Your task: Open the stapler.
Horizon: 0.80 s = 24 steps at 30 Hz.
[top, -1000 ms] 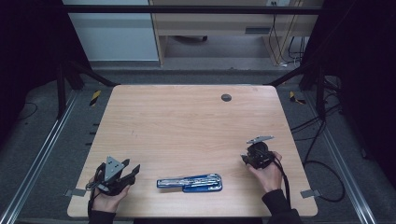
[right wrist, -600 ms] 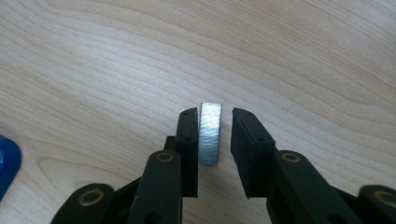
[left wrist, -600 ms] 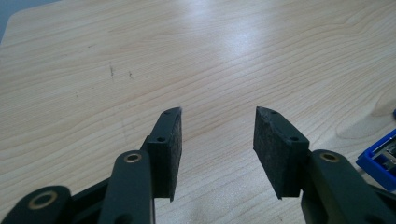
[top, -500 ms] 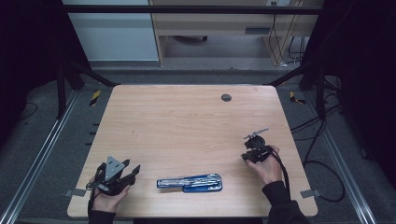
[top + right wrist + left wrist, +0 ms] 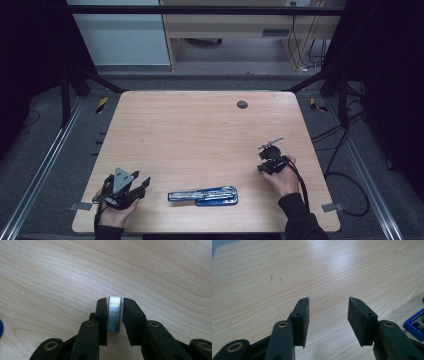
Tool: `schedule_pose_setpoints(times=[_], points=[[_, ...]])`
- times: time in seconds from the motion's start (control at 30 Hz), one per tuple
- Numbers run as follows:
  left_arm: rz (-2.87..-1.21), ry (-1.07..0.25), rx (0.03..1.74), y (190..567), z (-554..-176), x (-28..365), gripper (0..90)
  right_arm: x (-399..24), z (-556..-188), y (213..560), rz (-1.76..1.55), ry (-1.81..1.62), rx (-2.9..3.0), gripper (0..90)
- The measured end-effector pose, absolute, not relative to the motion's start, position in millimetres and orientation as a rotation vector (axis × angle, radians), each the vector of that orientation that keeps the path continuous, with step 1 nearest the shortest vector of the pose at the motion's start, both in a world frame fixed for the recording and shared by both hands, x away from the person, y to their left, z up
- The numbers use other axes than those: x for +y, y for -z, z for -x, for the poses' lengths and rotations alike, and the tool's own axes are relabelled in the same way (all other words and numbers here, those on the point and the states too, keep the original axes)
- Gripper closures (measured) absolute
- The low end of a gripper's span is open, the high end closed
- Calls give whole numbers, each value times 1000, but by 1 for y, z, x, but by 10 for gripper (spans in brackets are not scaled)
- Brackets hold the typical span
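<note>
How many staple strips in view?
1: a staple strip between the right hand-held gripper's jaws, which have just been closing, above the bare table. More may sit inside the open stapler.

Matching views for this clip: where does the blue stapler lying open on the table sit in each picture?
High view: blue stapler lies near the front edge, between the two hands.
Left gripper view: its blue corner enters at the right edge, low down.
Right gripper view: a blue sliver at the left edge, low down, probably the same stapler.
Shared landmark: the light wooden table.
</note>
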<state>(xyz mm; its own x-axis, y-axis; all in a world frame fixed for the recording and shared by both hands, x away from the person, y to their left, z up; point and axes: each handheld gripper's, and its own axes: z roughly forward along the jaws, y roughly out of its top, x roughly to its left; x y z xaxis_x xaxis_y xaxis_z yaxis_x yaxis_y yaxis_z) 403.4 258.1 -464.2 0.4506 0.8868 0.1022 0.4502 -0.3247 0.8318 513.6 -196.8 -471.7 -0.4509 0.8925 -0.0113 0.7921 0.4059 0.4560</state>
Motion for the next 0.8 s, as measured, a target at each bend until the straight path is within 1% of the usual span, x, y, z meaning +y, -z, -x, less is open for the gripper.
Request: schedule_pose_setpoints(times=[0.23,0.4,0.57,0.8], points=[[-1944,-732,1122,464,-403,258,519,-196,-515,473,-1488,-559,2411,778],[-1945,-729,1122,464,-404,258,519,-196,-515,474,-1474,-557,2414,783],[-1946,-726,1123,465,-404,258,519,-200,-513,469,-1478,-594,2416,783],[-1952,-722,1123,465,-405,258,518,-207,-505,459,-1397,-683,2448,783]])
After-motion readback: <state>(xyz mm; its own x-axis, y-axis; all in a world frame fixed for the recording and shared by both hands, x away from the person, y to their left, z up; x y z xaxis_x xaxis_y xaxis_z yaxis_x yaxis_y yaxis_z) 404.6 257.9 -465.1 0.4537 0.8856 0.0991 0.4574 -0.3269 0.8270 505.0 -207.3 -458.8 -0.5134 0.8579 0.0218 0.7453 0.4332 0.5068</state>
